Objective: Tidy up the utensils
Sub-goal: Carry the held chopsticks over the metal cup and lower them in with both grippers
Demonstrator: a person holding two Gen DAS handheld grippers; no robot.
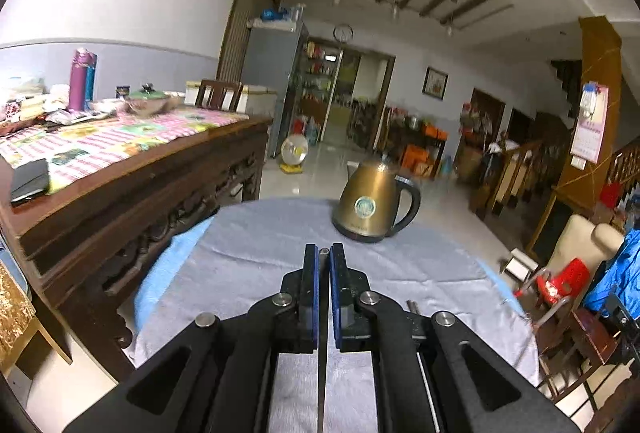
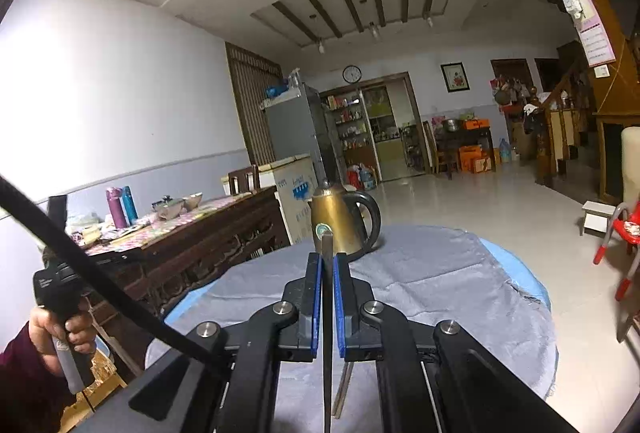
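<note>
Left hand-held gripper (image 1: 324, 253): blue pads clamped on a thin metal utensil handle (image 1: 323, 255), its tip showing just past the fingertips; bronze electric kettle (image 1: 370, 207) ahead and slightly right on the grey-clothed round table (image 1: 248, 253). Right hand-held gripper (image 2: 327, 259): pads closed on a dark flat utensil handle (image 2: 327, 247) protruding forward, kettle directly beyond; chopsticks (image 2: 343, 389) on the cloth beneath its body.
</note>
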